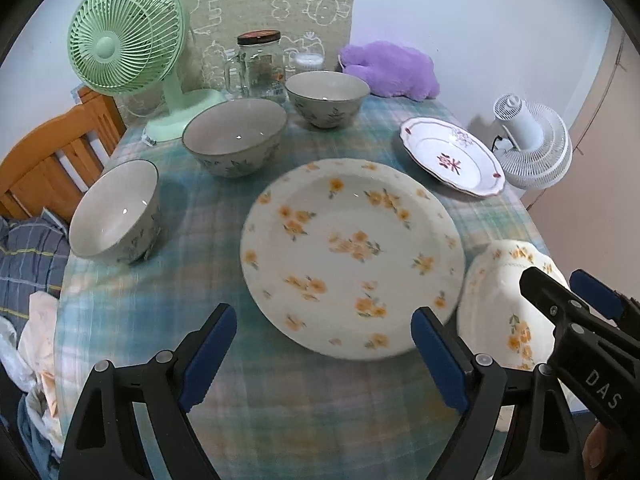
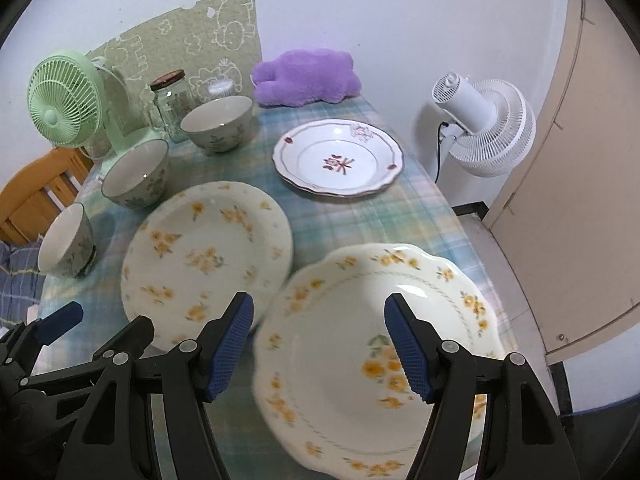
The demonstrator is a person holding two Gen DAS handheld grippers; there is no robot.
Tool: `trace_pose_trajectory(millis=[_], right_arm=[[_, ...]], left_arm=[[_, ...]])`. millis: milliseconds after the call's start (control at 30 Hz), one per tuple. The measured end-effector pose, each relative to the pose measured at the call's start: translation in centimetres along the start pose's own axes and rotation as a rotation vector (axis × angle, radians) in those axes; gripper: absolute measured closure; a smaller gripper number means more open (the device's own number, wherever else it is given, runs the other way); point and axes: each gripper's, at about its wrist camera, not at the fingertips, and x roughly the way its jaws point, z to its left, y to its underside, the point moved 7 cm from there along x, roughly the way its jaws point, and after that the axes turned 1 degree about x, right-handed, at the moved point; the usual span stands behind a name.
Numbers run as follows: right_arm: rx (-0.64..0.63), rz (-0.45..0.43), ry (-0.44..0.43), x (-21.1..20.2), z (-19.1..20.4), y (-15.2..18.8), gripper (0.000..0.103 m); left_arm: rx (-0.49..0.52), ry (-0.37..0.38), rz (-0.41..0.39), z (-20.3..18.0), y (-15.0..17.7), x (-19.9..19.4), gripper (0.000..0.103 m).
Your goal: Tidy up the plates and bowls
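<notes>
A large round plate (image 1: pixel 352 256) with yellow flowers lies mid-table on the checked cloth. My left gripper (image 1: pixel 326 360) hovers open above its near rim, pads touching nothing. A scalloped yellow-flowered plate (image 2: pixel 340 340) lies at the near right corner. My right gripper (image 2: pixel 320 352) stands open over it, fingers apart from it. A white plate with red flowers (image 2: pixel 338 160) sits further back on the right. Three grey leaf-patterned bowls stand along the left: near (image 1: pixel 116 216), middle (image 1: pixel 236 136), far (image 1: pixel 328 96). Each gripper shows in the other's view, the right gripper (image 1: pixel 576 296) and the left gripper (image 2: pixel 96 326).
At the back stand a green fan (image 1: pixel 124 36), a glass jar (image 1: pixel 260 64) and a purple plush (image 1: pixel 392 68). A white fan (image 2: pixel 488 128) stands off the table's right edge beside a beige door (image 2: pixel 580 160). A wooden chair (image 1: pixel 48 160) is at the left.
</notes>
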Motion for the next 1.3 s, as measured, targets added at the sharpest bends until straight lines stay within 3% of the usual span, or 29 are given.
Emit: trace_pose_trajectory(millis=[300,533,933,1133,1300], right_arm=[[-0.014,-0.026,-0.015,2.2,3.9,-3.0,0.032],[-0.055,0.005,-0.045,6.4,4.7,-5.5,0.032],[-0.079,0.13,-0.095,13.9,5.1,-5.6,0.032],[-0.088,0.157,-0.11,15.4,5.4,-5.4,0.032],[-0.106,0.184,-0.093,16.0,5.6,-5.0,0.038]], left_arm=[[-0.024,-0.042,-0.033,2.9,-3.5,2.2,0.014],[-0.033,-0.082,-0.001,3.2,-5.4,6.3,0.016],[-0.085,-0.125,0.096,3.9,-4.6,11.3,0.019],[-0.091,-0.119,0.1,3.9,-4.4,12.0,0.021],[-0.082,-0.109,0.105,3.7,-4.4,12.1,0.022]])
